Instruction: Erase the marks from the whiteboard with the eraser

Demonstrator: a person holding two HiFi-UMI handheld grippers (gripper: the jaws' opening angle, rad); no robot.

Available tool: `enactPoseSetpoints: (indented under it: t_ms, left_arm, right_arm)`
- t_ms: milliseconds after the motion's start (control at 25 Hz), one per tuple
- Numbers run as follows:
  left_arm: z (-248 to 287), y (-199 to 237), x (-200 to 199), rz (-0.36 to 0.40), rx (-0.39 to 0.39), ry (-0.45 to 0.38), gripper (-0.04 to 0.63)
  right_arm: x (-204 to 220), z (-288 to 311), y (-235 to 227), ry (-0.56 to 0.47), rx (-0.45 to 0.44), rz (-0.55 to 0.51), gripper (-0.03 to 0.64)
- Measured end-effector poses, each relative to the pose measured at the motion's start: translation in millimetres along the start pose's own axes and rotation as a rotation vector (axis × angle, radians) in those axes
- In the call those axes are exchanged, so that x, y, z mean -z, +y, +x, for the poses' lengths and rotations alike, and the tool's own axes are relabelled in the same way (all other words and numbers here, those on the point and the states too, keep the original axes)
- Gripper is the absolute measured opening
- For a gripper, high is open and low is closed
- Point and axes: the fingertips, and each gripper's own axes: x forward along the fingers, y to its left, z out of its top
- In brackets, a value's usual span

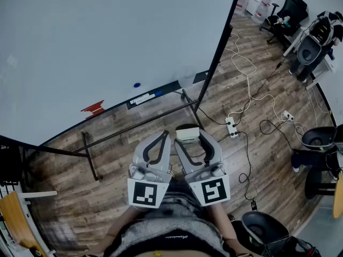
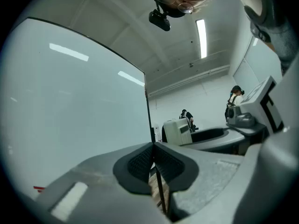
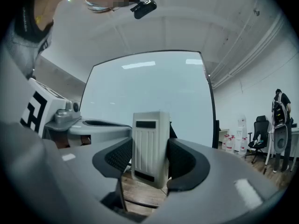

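Note:
The whiteboard [image 1: 107, 42] fills the upper left of the head view, standing on a black frame; it also shows as whiteboard [image 3: 149, 90] and whiteboard [image 2: 70, 115]. A red mark [image 1: 94, 108] and a small blue dot [image 1: 136, 84] sit near its lower edge. My right gripper [image 1: 188, 134] is shut on a white eraser [image 3: 150, 146], held upright between the pads in front of the board's lower right. My left gripper [image 1: 164, 134] is shut with nothing in it, its black pads [image 2: 140, 164] pressed together, beside the right one.
Black stand legs [image 1: 88, 154] cross the wooden floor below the board. White cables and a power strip [image 1: 231, 127] lie to the right. Office chairs [image 1: 292, 12] and stools [image 1: 321, 138] stand at the right edge. People [image 3: 280, 108] stand far off.

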Motion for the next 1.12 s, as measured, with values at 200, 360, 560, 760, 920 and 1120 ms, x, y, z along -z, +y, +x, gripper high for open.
enactPoseSetpoints:
  t_ms: [200, 360, 560, 760, 920, 1120]
  left_arm:
    - [-4, -2, -4, 0.009, 0.014, -0.025, 0.003]
    - [-9, -1, 3, 0.0, 0.023, -0.017, 0.003]
    - [-8, 6, 10, -0.039, 0.019, 0.001, 0.003]
    - [11, 19, 18, -0.051, 0.01, 0.016, 0.003]
    - [42, 36, 19, -0.051, -0.014, 0.011, 0.003]
    - [114, 68, 7, -0.01, -0.053, -0.004, 0.003]
  right_arm:
    - [-1, -4, 4, -0.01, 0.014, 0.012, 0.241]
    - [3, -4, 7, -0.015, 0.028, 0.027, 0.241]
    - [4, 2, 6, -0.008, 0.029, 0.035, 0.241]
    - [8, 24, -7, -0.006, 0.017, 0.036, 0.242]
    - [7, 56, -28, -0.022, -0.006, 0.039, 0.241]
    - [-4, 122, -83, -0.048, -0.054, 0.042, 0.241]
